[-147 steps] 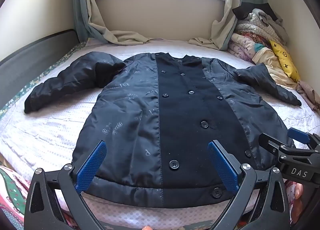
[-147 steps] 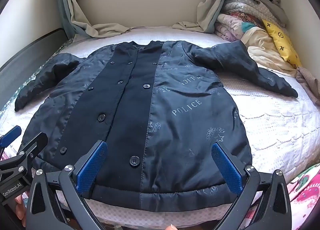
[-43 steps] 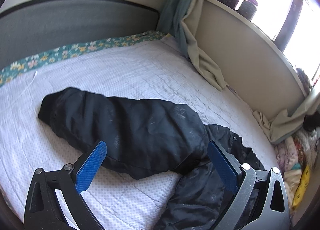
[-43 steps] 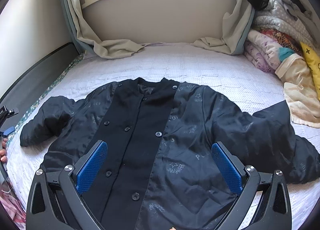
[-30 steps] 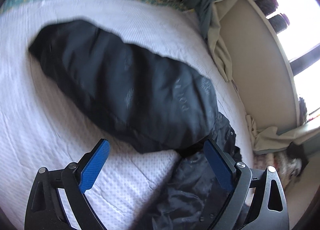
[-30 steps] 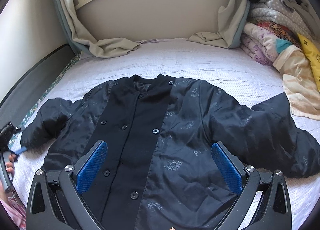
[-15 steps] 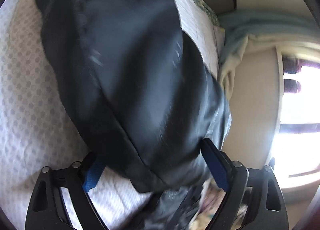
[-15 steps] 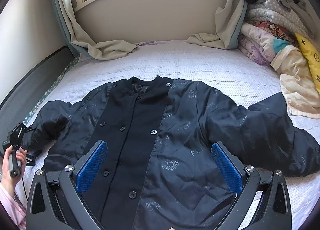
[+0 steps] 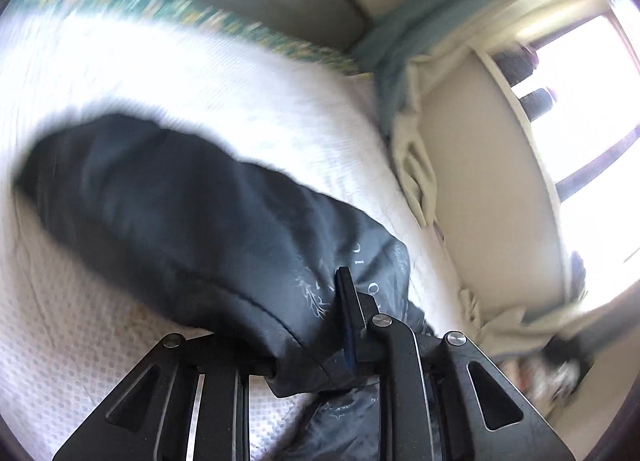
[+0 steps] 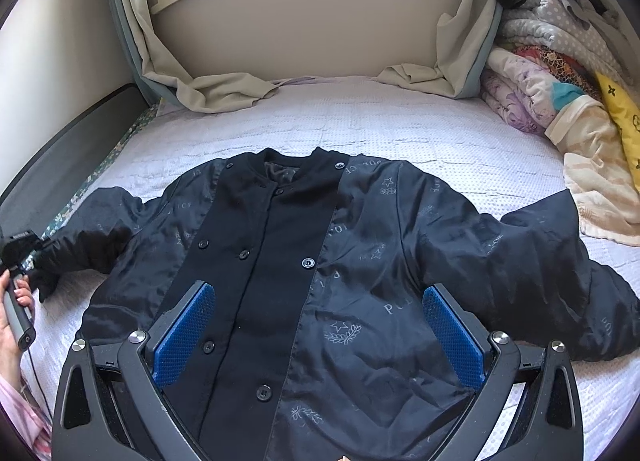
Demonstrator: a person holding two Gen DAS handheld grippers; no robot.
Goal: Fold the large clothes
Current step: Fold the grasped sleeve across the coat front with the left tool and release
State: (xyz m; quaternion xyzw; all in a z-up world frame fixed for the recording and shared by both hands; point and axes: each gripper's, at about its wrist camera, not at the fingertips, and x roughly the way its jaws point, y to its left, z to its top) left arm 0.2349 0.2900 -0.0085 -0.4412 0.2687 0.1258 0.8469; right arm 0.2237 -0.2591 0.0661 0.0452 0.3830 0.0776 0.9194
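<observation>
Black padded jacket (image 10: 320, 281): still unfolded on your bed.
Left claw (image 9: 304, 345): just closed, gripping its sleeve (image 9: 180, 213).
Right claw (image 10: 316, 337): open above the front.
Left: every fold.

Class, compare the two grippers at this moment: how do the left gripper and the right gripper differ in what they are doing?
The left gripper has just closed and pinches the coat sleeve; the right gripper stands wide open, holding nothing. The left works at the coat's edge, the right hangs over the coat front. Both have blue pads.
</observation>
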